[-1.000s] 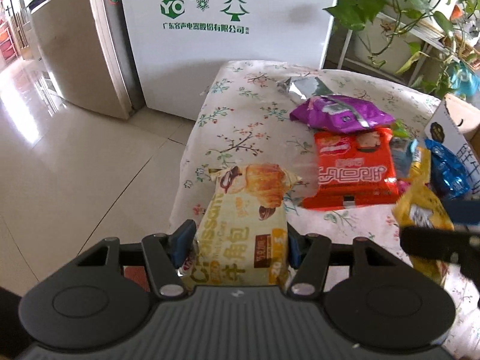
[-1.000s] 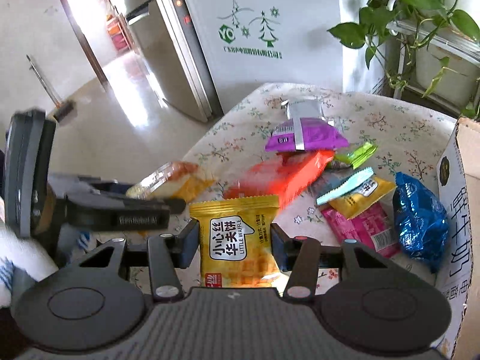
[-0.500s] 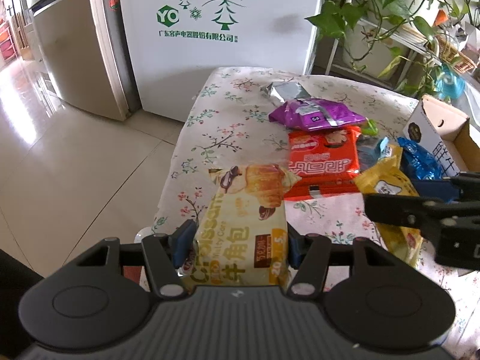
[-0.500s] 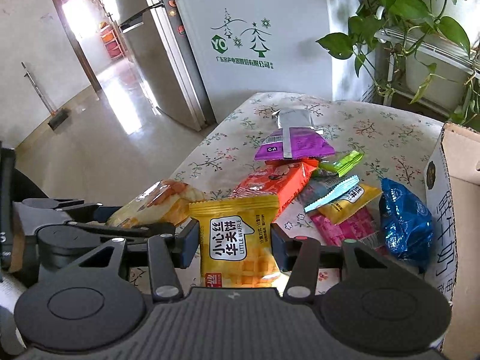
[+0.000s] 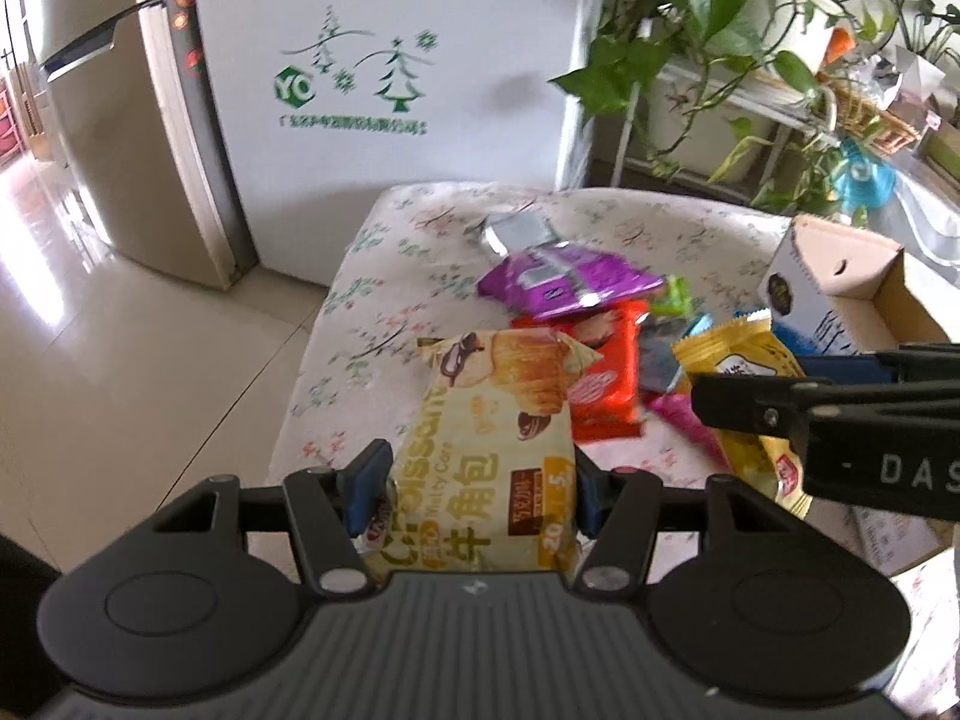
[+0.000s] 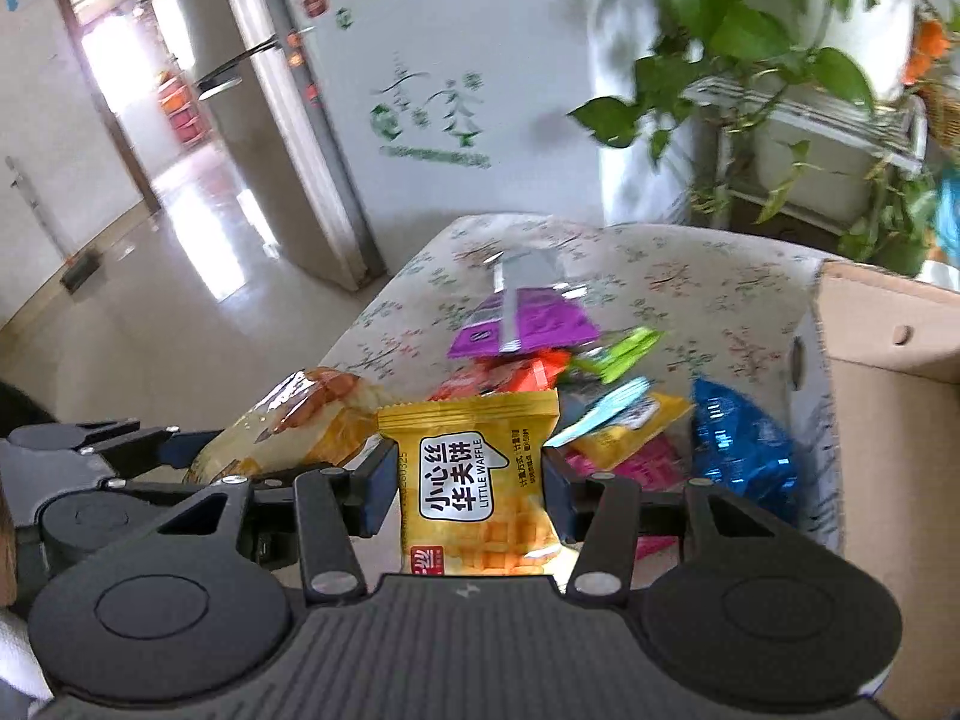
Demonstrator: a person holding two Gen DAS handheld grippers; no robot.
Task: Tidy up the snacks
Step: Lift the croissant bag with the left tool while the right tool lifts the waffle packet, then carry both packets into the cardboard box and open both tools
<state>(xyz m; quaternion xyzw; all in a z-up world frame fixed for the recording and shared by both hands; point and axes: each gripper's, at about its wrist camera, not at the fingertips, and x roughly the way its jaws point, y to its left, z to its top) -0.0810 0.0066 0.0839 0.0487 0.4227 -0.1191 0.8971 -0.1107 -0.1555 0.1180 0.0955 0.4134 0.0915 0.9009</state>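
On the table [image 5: 420,228] the snack pile [image 5: 600,324] lay between the fridge [image 5: 390,60] behind it and the two held packets in front, the cardboard box [image 6: 876,360] stood at its right, and the plants [image 5: 720,12] rose behind the box.

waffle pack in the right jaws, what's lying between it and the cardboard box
In the right wrist view, a crinkled blue foil bag lies against the cardboard box, with pink and yellow packets nearer the waffle pack.

Snack pile [image 5: 576,324] beside cardboard box [image 6: 882,360]
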